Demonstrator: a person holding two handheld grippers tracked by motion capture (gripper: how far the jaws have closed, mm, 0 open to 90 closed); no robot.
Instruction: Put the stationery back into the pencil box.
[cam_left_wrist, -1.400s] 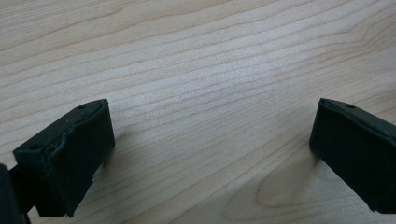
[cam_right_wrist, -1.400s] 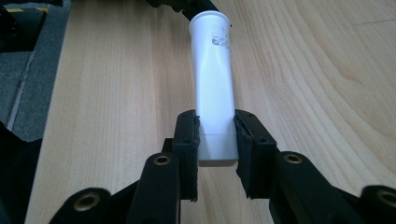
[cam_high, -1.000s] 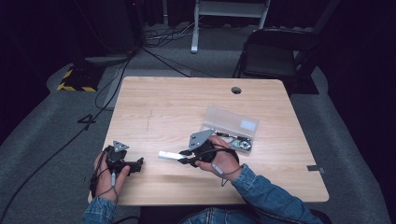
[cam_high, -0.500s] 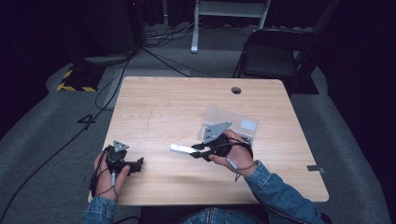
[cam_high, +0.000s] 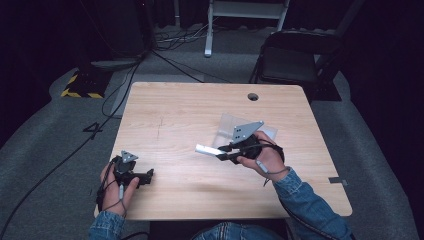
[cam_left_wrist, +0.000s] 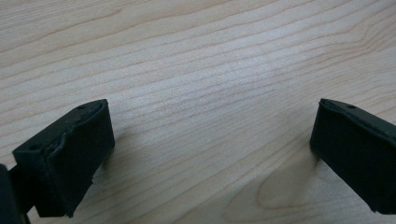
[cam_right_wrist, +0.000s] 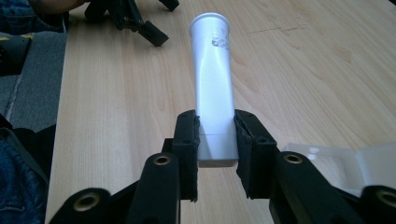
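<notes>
My right claw (cam_right_wrist: 215, 140) pinches a white tube (cam_right_wrist: 212, 79) by its end, above the desk (cam_high: 200, 110); it could lever loose. Left claw (cam_left_wrist: 212, 140) gapes, empty.

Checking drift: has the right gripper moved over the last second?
Yes. The right gripper, clamping the white tube, shifted away from the person, nearer the table's hole.

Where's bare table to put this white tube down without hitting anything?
The widest bare patch is the far half of the table, from its left edge across to the round hole. A smaller one lies between the left gripper and the right gripper holding the white tube. It is crowded around the clear plastic box behind the right hand.
</notes>
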